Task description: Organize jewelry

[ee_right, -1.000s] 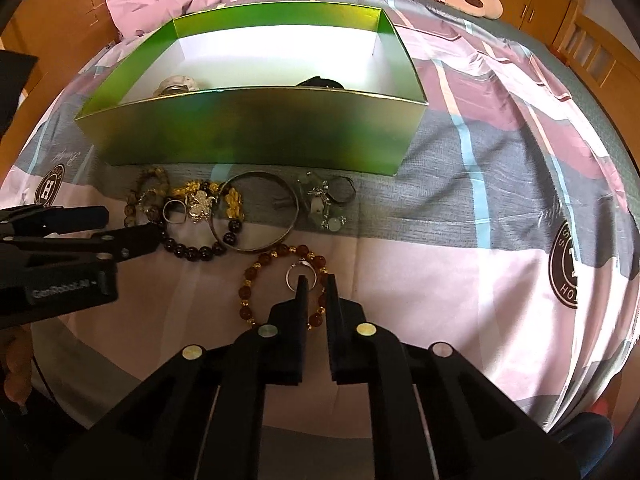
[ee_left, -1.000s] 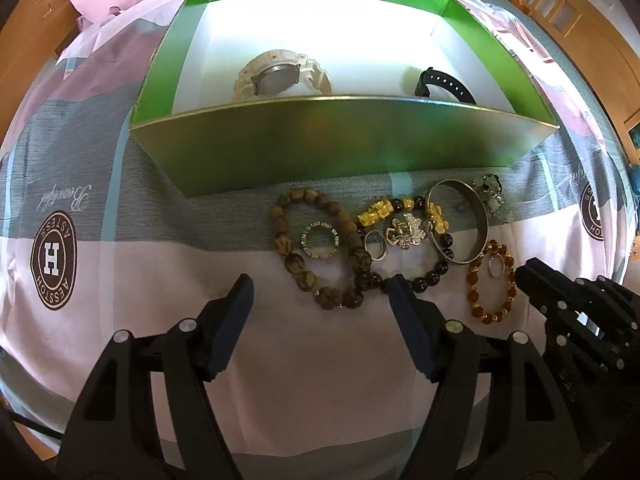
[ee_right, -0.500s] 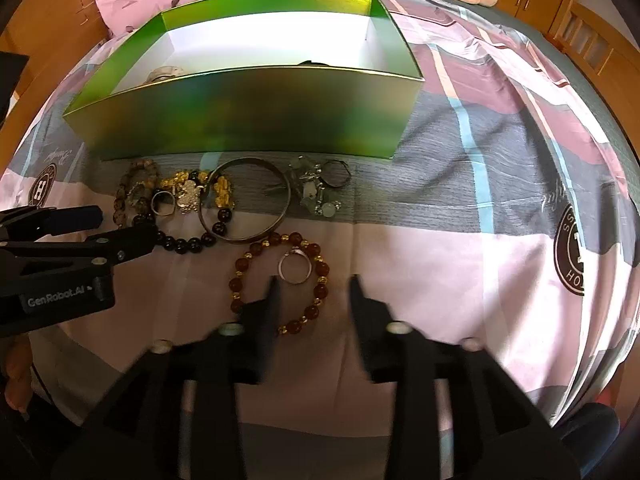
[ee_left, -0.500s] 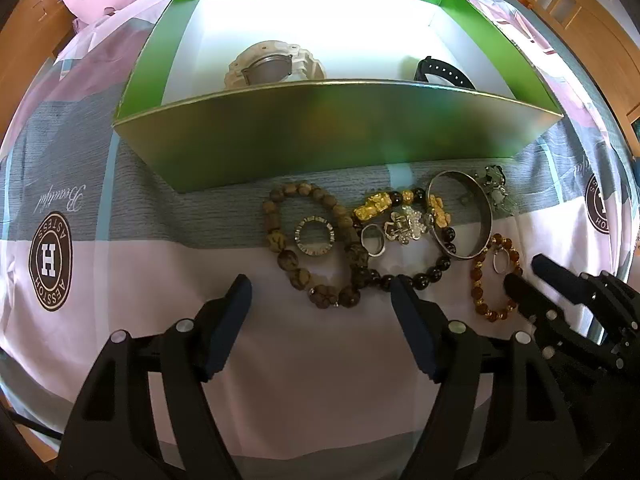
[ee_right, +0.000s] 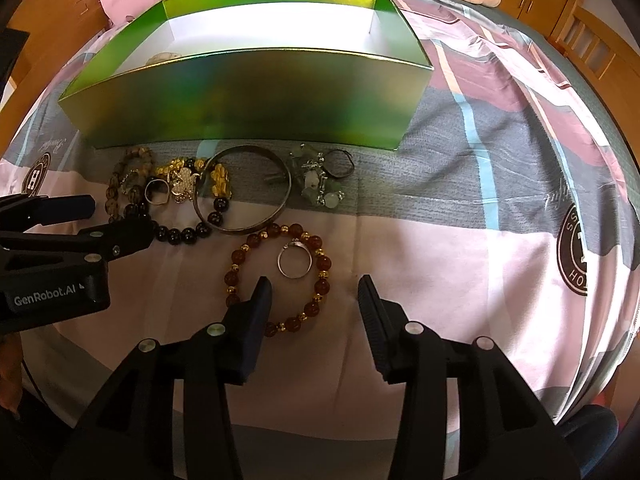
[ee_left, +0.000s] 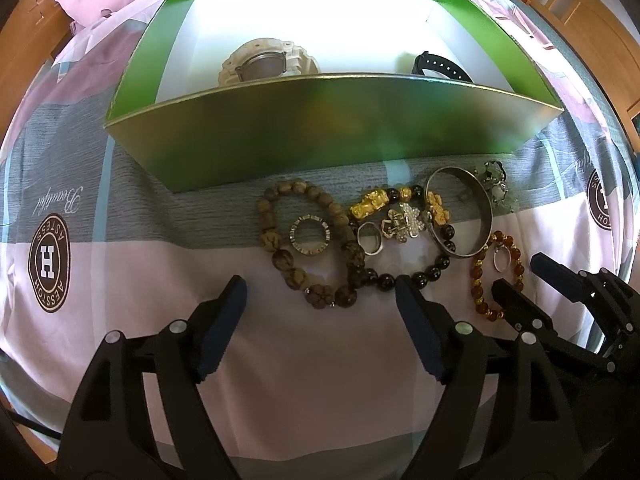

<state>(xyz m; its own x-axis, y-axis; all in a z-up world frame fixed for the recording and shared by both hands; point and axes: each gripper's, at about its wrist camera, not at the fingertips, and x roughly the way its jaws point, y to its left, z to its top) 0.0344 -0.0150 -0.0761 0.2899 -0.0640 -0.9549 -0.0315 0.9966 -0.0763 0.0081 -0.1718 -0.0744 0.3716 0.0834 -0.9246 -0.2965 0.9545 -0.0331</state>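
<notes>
1. While both tools hang over the bed (ee_right: 460, 248), the amber bead bracelet (ee_right: 320, 276) lies flat on the bedspread directly ahead of the right tool (ee_right: 314, 312), with a silver ring (ee_right: 295, 262) inside its loop.
2. Right tool: fingers spread, holding nothing. The left finger sits over the bracelet's near-left arc; the right finger stands outside the loop.
3. Left tool (ee_left: 320, 320): fingers spread wide, empty. It faces the brown bead bracelet (ee_left: 310, 240) and the black bead bracelet (ee_left: 416, 272).
4. The right tool is nearer the amber bracelet, so that pick likely falls to it.
5. The green box (ee_right: 248, 92) lies beyond the jewelry; a pale watch (ee_left: 266, 62) and a black band (ee_left: 442, 68) lie inside.
</notes>
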